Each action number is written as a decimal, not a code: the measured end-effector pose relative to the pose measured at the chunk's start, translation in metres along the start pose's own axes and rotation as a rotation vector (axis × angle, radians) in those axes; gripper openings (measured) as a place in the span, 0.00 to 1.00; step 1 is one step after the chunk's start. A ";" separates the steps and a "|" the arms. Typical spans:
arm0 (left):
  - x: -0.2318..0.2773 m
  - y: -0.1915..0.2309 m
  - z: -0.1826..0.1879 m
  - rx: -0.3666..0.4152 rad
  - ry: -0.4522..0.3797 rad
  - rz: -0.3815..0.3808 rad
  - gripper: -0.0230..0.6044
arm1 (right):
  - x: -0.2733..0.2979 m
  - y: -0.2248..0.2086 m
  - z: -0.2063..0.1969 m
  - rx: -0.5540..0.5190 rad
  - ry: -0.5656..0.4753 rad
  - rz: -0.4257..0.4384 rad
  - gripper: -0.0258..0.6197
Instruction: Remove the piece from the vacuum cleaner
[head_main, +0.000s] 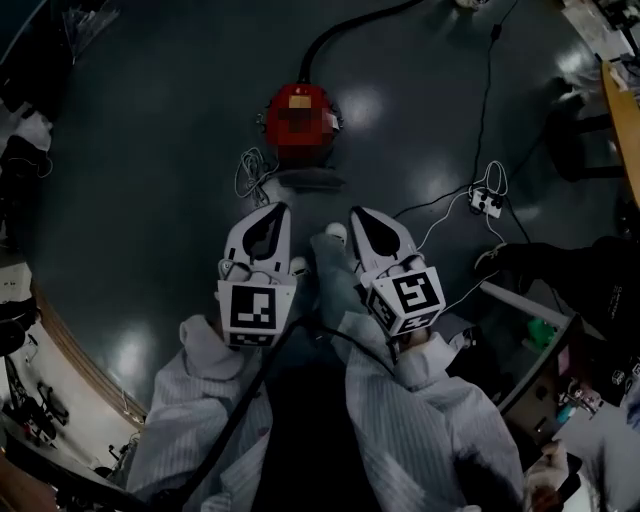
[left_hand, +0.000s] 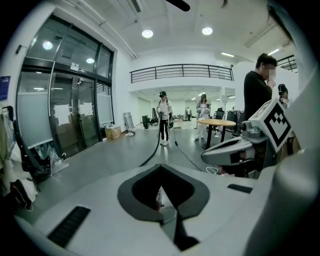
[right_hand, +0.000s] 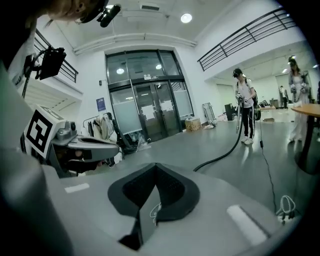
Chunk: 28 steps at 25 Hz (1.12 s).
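White shells side by side: you are holding the left gripper (head_main: 279, 210) and the right gripper (head_main: 359, 214) level in front of you. Both are pointing forward at the red vacuum cleaner (head_main: 300, 120). Each pair of jaws is sitting fully together with nothing between them, so you are carrying nothing.

The vacuum cleaner is standing on the dark floor (head_main: 150, 150) straight ahead of the left gripper and slightly left of the right one's line. That is making the left gripper the marginally nearer of the two, though both are well apart from it.

On the vacuum's near side a dark flat part (head_main: 312, 180) is lying across your line of reach. A coil of white cable (head_main: 252, 172) is resting just beside it, to the vacuum's near left.

The body is looking roundish from above, with no clear long axis. The black hose (head_main: 345, 30) is leaving its far side and curving away to the right, so its length is running away from you. Which piece is meant I cannot tell; if it is the hose, you are facing a reach over the body.
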<state>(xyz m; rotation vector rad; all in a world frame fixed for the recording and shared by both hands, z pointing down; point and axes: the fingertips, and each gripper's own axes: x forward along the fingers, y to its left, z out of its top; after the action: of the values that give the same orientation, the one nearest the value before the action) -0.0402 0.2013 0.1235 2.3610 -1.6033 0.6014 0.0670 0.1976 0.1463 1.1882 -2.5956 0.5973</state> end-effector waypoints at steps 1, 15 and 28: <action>0.019 0.006 -0.004 0.008 0.018 -0.011 0.04 | 0.016 -0.013 -0.002 -0.008 0.022 -0.005 0.04; 0.287 0.045 -0.189 0.148 0.419 -0.326 0.05 | 0.275 -0.219 -0.133 0.132 0.374 0.011 0.04; 0.392 0.033 -0.400 0.498 0.583 -0.494 0.32 | 0.407 -0.262 -0.297 0.515 0.555 0.119 0.23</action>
<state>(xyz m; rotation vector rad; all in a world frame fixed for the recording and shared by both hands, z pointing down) -0.0280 0.0237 0.6557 2.4149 -0.6398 1.5133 0.0131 -0.0954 0.6297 0.8185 -2.0967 1.4497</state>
